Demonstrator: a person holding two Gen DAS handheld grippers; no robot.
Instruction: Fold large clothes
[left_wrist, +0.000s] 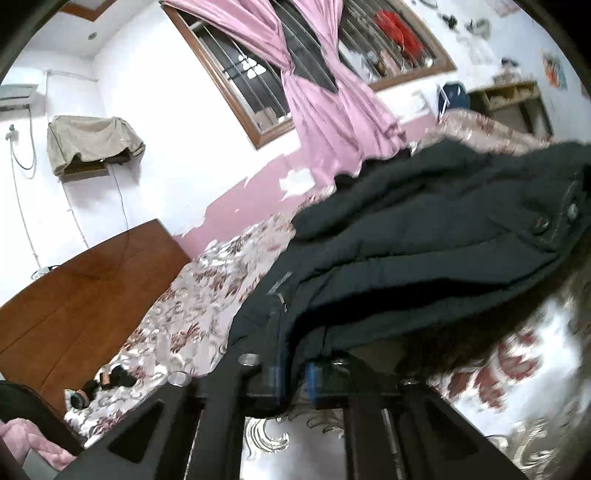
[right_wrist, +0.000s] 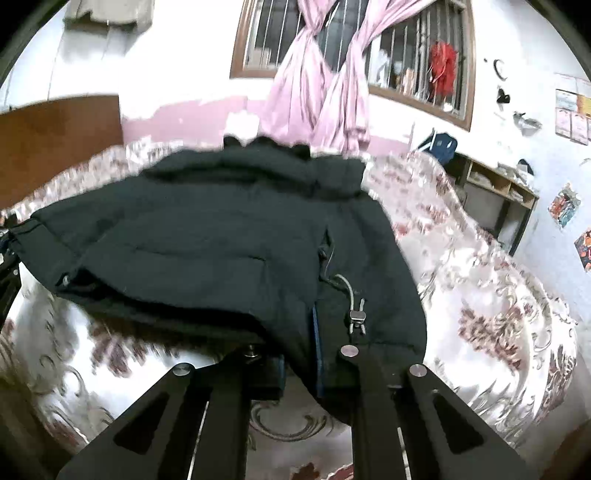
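A large dark padded jacket (left_wrist: 424, 229) lies across a bed with a floral cover (left_wrist: 207, 295). My left gripper (left_wrist: 295, 376) is shut on the jacket's near hem, and the cloth hangs up off the bed from its blue pads. In the right wrist view the same jacket (right_wrist: 207, 236) spreads away from me, its fur-trimmed hood at the far end. My right gripper (right_wrist: 301, 369) is shut on the near edge, beside a drawstring toggle (right_wrist: 356, 317). The lifted hem casts a shadow on the bed cover (right_wrist: 498, 325).
A wooden headboard (left_wrist: 81, 302) stands at the left of the bed, with small dark items (left_wrist: 107, 384) on the cover near it. Pink curtains (right_wrist: 321, 92) hang at a barred window behind. A wooden shelf (right_wrist: 495, 192) sits at the right wall.
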